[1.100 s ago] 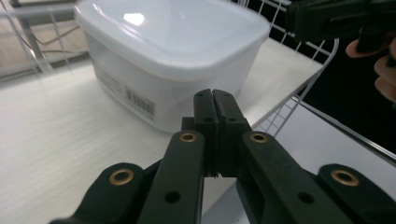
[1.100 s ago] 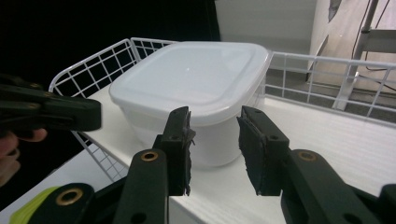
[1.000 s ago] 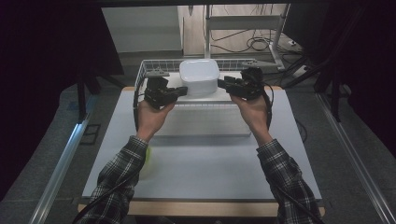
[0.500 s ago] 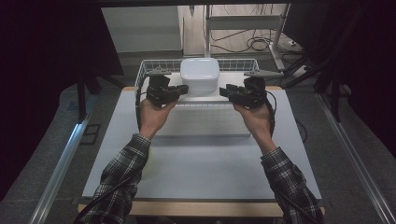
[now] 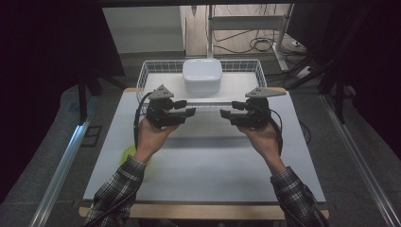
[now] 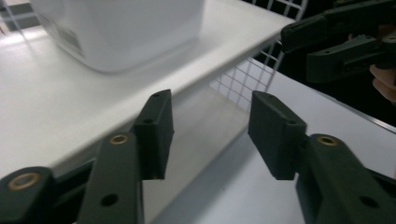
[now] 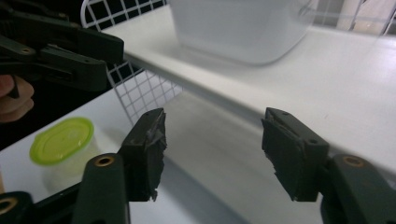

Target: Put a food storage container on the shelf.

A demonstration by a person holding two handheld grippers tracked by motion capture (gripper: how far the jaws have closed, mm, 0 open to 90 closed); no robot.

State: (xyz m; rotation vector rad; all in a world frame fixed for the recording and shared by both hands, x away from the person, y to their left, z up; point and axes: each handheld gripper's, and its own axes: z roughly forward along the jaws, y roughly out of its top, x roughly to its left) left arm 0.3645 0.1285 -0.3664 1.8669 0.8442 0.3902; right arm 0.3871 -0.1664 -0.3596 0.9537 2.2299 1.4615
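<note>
A white lidded container point(image 5: 202, 75) stands on a white board inside a wire basket point(image 5: 142, 78) at the table's far edge. My left gripper point(image 5: 190, 109) and right gripper point(image 5: 224, 113) hover in front of the basket, tips pointing at each other with a small gap between them. Both are open; their jaws have just been opening, with nothing between them. In the left gripper view the jaws point(image 6: 210, 135) frame the board's edge, the container point(image 6: 121, 28) above. In the right gripper view the jaws point(image 7: 215, 149) look the same way, the container point(image 7: 238, 28) beyond.
A small tub with a yellow-green lid point(image 5: 126, 153) sits on the white table point(image 5: 213, 165) beside my left forearm, also in the right gripper view point(image 7: 63, 140). The basket's mesh wall point(image 6: 243, 79) rises close ahead of both grippers. Dark floor and metal rails flank the table.
Both grippers were at the white container's sides; they have let go, opened, and drawn back toward the person. The container stays in the basket.
</note>
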